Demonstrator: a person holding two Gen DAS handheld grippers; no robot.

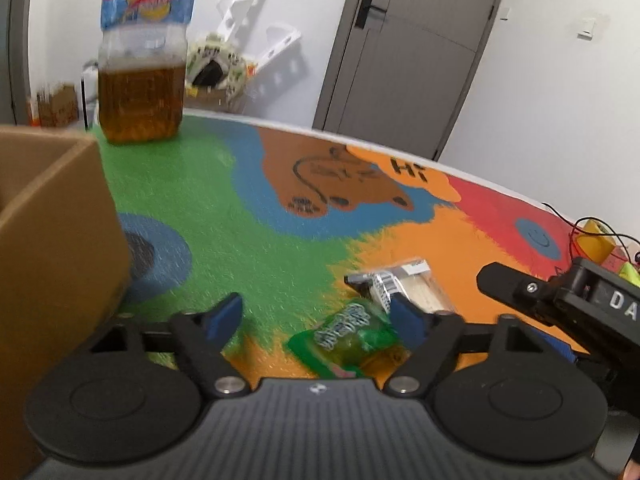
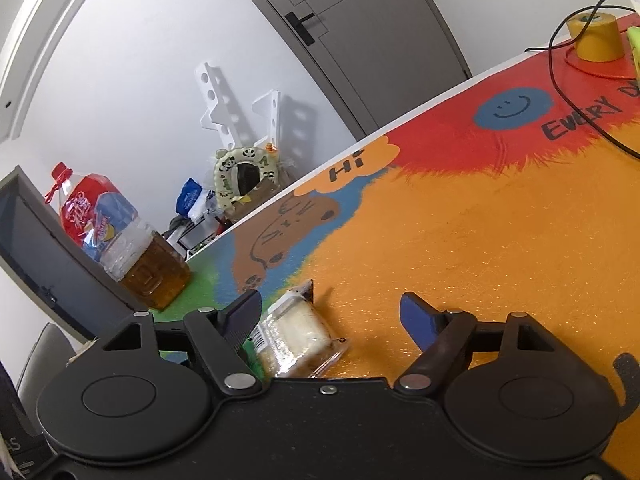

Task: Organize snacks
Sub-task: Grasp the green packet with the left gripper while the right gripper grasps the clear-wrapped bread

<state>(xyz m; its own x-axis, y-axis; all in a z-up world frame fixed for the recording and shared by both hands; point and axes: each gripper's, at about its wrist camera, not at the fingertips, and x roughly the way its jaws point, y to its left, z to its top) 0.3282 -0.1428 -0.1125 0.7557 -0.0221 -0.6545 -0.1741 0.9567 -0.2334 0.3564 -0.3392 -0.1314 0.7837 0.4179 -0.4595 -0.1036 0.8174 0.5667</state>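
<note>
Left gripper (image 1: pixel 318 316): fingers spread wide, gripping nothing. It hangs low over the table (image 1: pixel 256 216), above the green/orange patch of the printed cover. Green snack packet (image 1: pixel 346 338) lies flat on the table between the fingers, nearer the right-hand finger; contact with that finger can't be told, since the frame is motion-blurred.

Clear-wrapped cake snack (image 1: pixel 412 286) sits just beyond the green packet, edges touching or overlapping, on the orange area. Cardboard box (image 1: pixel 56 232) stands at the left side of the table, open at the top, well apart from both snacks. Large bottle of amber liquid (image 1: pixel 140 76), upright, stands at the table's far edge behind the box.

Right gripper (image 2: pixel 332 308): fingers also wide apart, empty. In the right wrist view the cake snack (image 2: pixel 298 334) lies on the table between the fingers, just beside the left-hand finger and well clear of the other. It rests on orange, close to the green/blue border. The same bottle (image 2: pixel 136 248) shows near the far-left corner, and a yellow cylinder (image 2: pixel 596 38) with a black cable (image 2: pixel 560 80) trailing past it sits at the far-right edge on the red patch.

In the left wrist view the right gripper (image 1: pixel 560 300) enters from the right edge, near the cake snack.
</note>
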